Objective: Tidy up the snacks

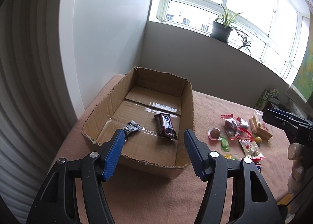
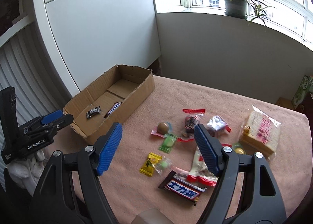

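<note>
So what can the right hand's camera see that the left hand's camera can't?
Only the right wrist view shows the yellow candy packet whole and the Snickers bar on the cloth in full; the left view catches only slivers of them.

Only the left wrist view shows the whole floor of the cardboard box.

Both show the box, the Snickers bar in it, the small dark packet, the bread pack and the potted plant.

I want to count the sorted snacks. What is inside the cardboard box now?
Inside the cardboard box lie a Snickers bar and a small black packet. The left gripper's finger covers part of that packet.
</note>
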A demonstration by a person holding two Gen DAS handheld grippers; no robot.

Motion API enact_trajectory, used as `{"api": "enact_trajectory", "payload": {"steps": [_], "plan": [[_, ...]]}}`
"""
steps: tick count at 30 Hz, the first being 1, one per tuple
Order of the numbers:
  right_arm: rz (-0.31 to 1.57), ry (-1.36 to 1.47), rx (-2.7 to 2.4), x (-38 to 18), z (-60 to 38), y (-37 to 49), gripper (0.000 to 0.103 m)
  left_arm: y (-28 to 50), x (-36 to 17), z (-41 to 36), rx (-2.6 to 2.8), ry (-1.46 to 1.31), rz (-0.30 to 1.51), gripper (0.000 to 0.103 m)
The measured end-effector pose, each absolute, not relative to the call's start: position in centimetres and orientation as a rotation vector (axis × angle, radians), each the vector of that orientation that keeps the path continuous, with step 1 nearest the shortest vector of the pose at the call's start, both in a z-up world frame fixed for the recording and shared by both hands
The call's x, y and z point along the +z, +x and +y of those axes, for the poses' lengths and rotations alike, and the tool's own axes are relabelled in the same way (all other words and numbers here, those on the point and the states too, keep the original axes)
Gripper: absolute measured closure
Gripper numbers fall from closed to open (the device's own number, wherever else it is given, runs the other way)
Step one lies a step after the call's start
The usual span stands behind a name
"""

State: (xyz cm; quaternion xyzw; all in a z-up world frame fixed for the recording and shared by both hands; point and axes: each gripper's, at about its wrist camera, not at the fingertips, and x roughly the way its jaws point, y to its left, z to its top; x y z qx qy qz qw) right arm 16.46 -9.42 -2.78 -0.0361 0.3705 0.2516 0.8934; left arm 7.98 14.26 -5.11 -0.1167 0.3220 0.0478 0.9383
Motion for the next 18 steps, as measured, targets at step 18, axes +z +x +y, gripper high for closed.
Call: {"api": "enact_trajectory", "payload": {"steps": [18], "plan": [[0.942,-0.23,0.659,-11.2,-12.0,15.8,0.049,6.8,-7.7,5.6,-0.065,-0.179,0.756,0.04]]}}
